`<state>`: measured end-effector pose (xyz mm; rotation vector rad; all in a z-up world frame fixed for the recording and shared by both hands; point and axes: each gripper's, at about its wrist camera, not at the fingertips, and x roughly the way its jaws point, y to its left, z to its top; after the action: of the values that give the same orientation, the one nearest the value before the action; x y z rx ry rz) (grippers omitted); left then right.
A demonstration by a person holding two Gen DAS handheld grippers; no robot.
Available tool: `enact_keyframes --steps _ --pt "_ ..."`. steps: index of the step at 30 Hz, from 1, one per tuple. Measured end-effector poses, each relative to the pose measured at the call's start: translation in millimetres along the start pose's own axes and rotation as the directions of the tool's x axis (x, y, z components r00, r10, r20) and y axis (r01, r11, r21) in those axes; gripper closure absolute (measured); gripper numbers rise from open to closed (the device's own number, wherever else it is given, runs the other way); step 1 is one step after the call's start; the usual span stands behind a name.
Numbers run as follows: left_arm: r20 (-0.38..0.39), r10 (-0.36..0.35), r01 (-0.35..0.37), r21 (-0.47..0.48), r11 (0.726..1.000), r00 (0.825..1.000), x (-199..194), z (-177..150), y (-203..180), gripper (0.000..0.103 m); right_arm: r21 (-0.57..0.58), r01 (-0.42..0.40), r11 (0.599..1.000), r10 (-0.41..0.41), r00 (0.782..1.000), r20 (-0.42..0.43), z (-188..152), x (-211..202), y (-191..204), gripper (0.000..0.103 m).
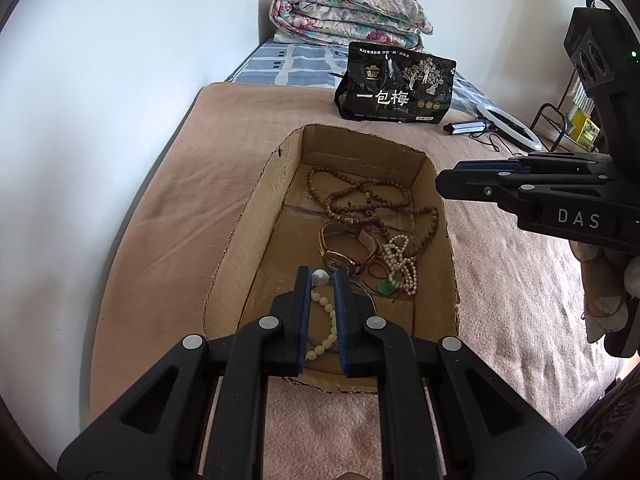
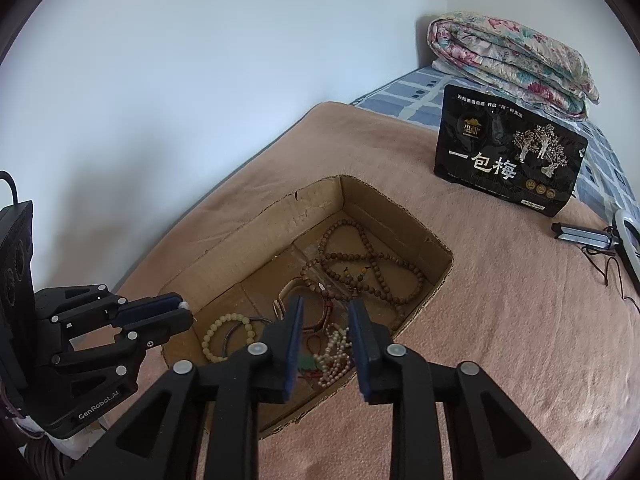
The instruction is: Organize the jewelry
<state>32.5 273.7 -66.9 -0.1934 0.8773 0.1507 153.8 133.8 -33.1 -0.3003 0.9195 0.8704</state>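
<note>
Cardboard box [image 1: 240, 224], open-topped, at frame centre of the left wrist view, resting on a pink blanket [image 1: 224, 128]; same box [image 2: 256, 248] at centre of the right wrist view. Inside, toward the far end: long brown bead strand [image 1: 360, 196], looped and tangled, also at centre right of the box in the other view [image 2: 372, 264]. Nearer: gold-cased watch [image 1: 340, 254] lying on its side, small white pearl string [image 1: 402, 260] just beside it on the right, green pendant [image 1: 386, 286] below that. Pale cream bead bracelet [image 1: 330, 320] at the near end, seen in the right wrist view lower left in the box [image 2: 228, 334], next to a thin dark bangle [image 2: 240, 332]. Left gripper [image 1: 322, 276] low over the near end of the box, clenched on a small round white bead [image 1: 321, 277] pinched at the fingertips; same gripper at left edge of the right view [image 2: 182, 309], white bead [image 2: 183, 305] showing at the tip. Right gripper [image 2: 325, 308] over the near right box rim, released, jaws parted with nothing between; at right of the left view [image 1: 444, 184], seen side-on. Upper frame: black snack bag [image 1: 396, 84] upright on the blanket, folded floral quilt [image 1: 348, 16] behind it, white ring light [image 1: 510, 126] at right
</note>
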Motion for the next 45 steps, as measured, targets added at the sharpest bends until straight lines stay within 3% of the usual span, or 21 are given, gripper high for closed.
enact_keyframes --steps 3,4,5,7,11,26,38,39,41,45 --pt "0.000 0.004 -0.004 0.006 1.000 1.000 0.0 0.1 -0.8 0.092 0.002 0.009 1.000 -0.009 1.000 0.011 1.0 -2.0 0.1 0.060" --pt "0.002 0.010 -0.010 0.010 1.000 1.000 -0.5 -0.2 -1.2 0.080 0.003 0.015 1.000 -0.015 1.000 0.015 1.5 -2.7 0.2 0.044" --pt "0.008 0.018 -0.018 0.012 1.000 1.000 -1.6 -0.3 -1.6 0.061 0.004 0.021 1.000 -0.021 1.000 0.023 1.6 -4.3 0.4 0.032" --pt "0.031 0.025 -0.026 0.013 1.000 0.999 -6.1 -1.1 -1.3 0.052 0.002 0.028 1.000 -0.028 0.999 0.044 1.4 -8.2 0.8 0.025" --pt "0.041 0.033 -0.034 0.020 0.999 0.999 -10.7 -0.2 -1.8 0.052 -0.002 0.043 0.999 -0.043 0.997 0.059 2.3 -14.6 2.3 0.017" --pt "0.093 0.050 -0.056 0.064 0.996 0.994 -43.1 3.0 -21.8 0.052 -0.001 0.070 0.998 -0.069 0.991 0.111 -7.2 -53.0 6.9 0.016" --pt "0.166 0.049 -0.065 0.091 0.994 0.985 -88.8 6.6 -52.4 0.052 0.016 0.109 0.994 -0.110 0.978 0.180 -27.7 -110.5 -0.1 0.012" --pt "0.173 0.047 -0.064 0.092 0.994 0.984 -92.6 6.5 -55.7 0.050 0.017 0.114 0.993 -0.115 0.976 0.185 -30.4 -115.7 -0.7 0.011" --pt "0.190 0.046 -0.064 0.091 0.994 0.981 -100.9 5.5 -62.9 0.038 0.019 0.125 0.992 -0.126 0.973 0.195 -35.6 -126.2 -2.5 0.010" --pt "0.214 0.044 -0.064 0.086 0.994 0.976 -114.3 0.8 -76.3 0.034 0.023 0.145 0.989 -0.147 0.964 0.221 -48.4 -146.6 -7.3 0.006"
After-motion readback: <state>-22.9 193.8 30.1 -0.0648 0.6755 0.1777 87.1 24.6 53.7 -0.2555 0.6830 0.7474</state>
